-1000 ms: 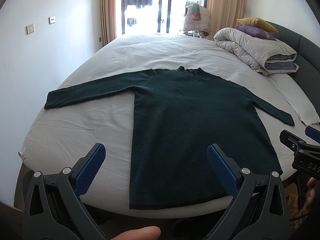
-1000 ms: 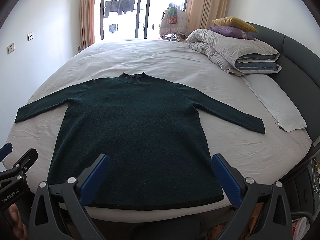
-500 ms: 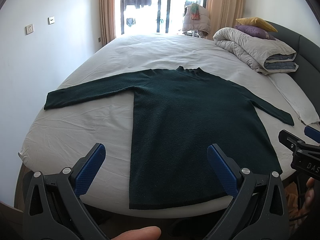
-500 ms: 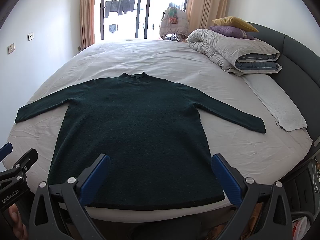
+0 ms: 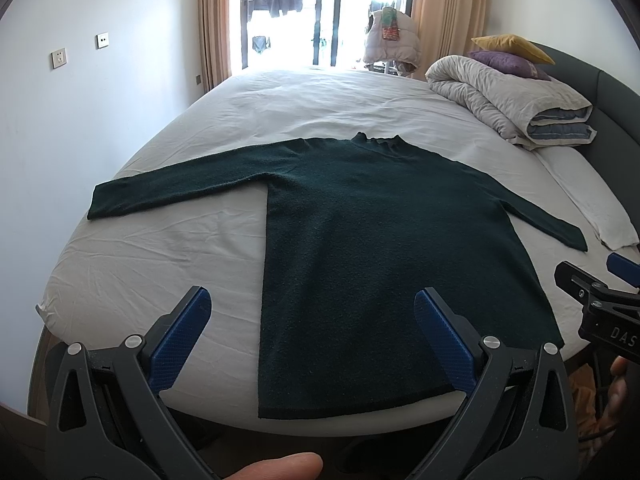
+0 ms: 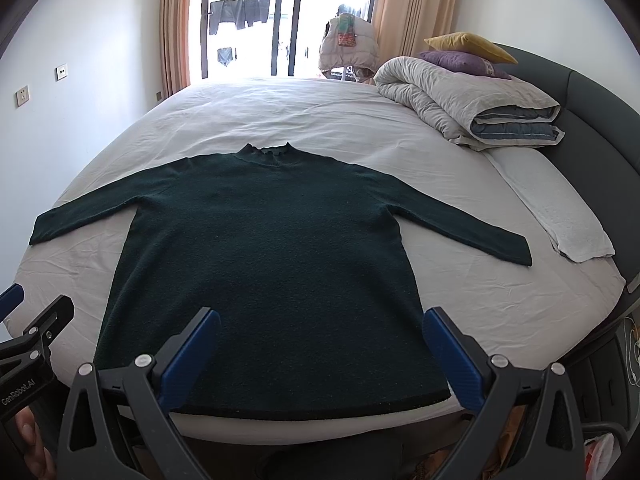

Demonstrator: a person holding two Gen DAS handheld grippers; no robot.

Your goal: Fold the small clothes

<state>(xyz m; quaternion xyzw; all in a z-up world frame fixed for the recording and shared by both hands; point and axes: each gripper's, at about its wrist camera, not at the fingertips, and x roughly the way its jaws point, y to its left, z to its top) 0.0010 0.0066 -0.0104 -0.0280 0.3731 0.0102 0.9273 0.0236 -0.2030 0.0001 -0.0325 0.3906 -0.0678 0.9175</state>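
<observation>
A dark green long-sleeved sweater [image 5: 372, 248] lies flat and face up on the white bed sheet [image 5: 168, 256], sleeves spread to both sides, collar away from me, hem at the near bed edge. It also shows in the right wrist view [image 6: 272, 264]. My left gripper [image 5: 312, 312] is open and empty, held just off the near edge over the hem's left part. My right gripper [image 6: 320, 332] is open and empty above the hem. Each gripper shows at the edge of the other's view: the right one [image 5: 596, 296], the left one [image 6: 28, 332].
A rolled grey duvet [image 6: 460, 100] with purple and yellow pillows [image 6: 464, 52] sits at the far right by the dark headboard [image 6: 592, 120]. A folded white cloth [image 6: 560, 216] lies right of the right sleeve. A window with curtains [image 5: 320, 12] is behind the bed; a wall stands left.
</observation>
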